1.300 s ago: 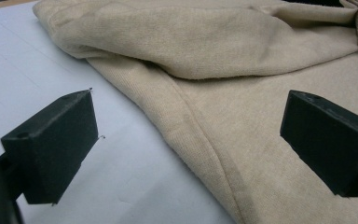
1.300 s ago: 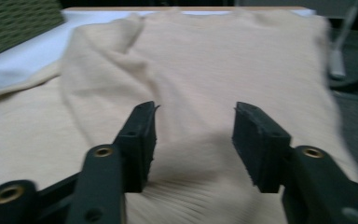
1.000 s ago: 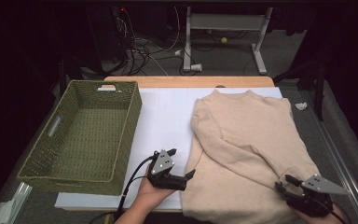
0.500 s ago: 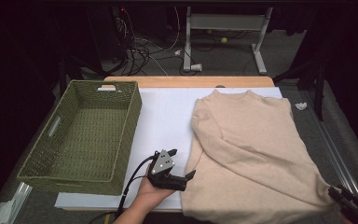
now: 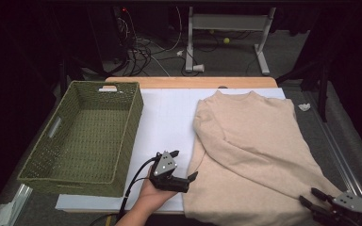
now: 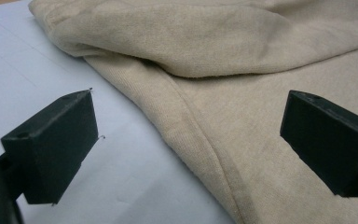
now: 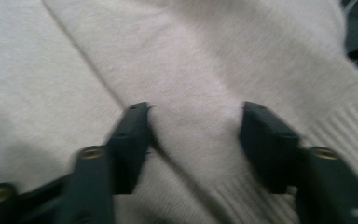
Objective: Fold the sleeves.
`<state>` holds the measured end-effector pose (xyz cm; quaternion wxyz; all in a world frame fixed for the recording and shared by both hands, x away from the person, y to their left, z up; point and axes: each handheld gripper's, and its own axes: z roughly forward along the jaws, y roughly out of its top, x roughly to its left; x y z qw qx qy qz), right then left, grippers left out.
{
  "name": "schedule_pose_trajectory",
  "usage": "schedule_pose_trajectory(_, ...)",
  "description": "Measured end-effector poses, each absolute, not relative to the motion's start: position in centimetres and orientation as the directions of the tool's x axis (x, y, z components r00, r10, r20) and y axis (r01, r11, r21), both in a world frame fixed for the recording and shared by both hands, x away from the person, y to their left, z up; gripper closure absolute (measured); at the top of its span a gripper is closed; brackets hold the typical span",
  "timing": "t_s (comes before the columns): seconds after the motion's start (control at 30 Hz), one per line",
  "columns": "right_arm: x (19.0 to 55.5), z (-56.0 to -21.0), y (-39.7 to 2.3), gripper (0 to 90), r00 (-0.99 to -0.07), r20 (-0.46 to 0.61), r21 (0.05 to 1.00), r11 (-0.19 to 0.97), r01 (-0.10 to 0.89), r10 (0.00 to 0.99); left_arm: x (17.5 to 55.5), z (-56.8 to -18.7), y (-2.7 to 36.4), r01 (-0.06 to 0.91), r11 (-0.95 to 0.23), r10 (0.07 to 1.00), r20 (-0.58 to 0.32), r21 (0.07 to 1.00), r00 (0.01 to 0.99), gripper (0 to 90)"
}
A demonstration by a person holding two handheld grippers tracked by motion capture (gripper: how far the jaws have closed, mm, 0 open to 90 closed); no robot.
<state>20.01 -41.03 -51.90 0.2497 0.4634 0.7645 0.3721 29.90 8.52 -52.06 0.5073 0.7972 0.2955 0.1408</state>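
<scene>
We have a beige sweater (image 5: pixel 259 155) spread flat on the right half of the white table sheet (image 5: pixel 169 117), neck toward the far edge, one sleeve folded across the body. An empty green woven basket (image 5: pixel 82 141) sits well apart on the left, probably where the folded piece is meant to end up.

Left gripper (image 5: pixel 184 181) rests low at the sweater's near-left edge, jaws wide apart. In the left gripper view the side seam (image 6: pixel 200 140) runs between them, untouched; it looks parked to catch that edge.

Right gripper (image 5: pixel 316 202) comes in at the near-right corner, over the hem. Its jaws have just been opening and then closing a little. In the right gripper view they stand apart and straddle the cuffed end of the folded sleeve (image 7: pixel 196 140). The frame is blurred, so we cannot be sure the pads touch the knit; we judge they don't pinch it yet.

Next move, we judge: close on the cuff.
</scene>
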Motion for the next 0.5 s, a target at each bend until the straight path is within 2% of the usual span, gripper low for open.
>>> schedule_pose_trajectory(0.03,20.1,-51.7,-41.2,71.4,-0.441,-0.032,0.799,0.288,0.528,0.897,29.9,-52.1,8.5,0.328,-0.311,0.614,-0.075,0.892,0.786,2.7)
schedule_pose_trajectory(0.07,20.1,-51.7,-41.3,80.0,-0.444,-0.029,0.800,0.287,0.526,0.895,29.9,-52.1,8.5,0.327,-0.311,0.613,-0.074,0.892,0.787,2.7)
schedule_pose_trajectory(0.17,19.9,-51.6,-41.4,84.2,-0.445,-0.019,0.805,0.278,0.524,0.895,29.8,-52.1,8.5,0.323,-0.310,0.613,-0.072,0.894,0.787,2.7)
schedule_pose_trajectory(0.5,15.5,-49.9,-40.1,84.5,-0.489,-0.035,0.836,0.294,0.464,0.872,29.9,-52.1,8.5,0.327,-0.307,0.617,-0.075,0.894,0.783,2.7)
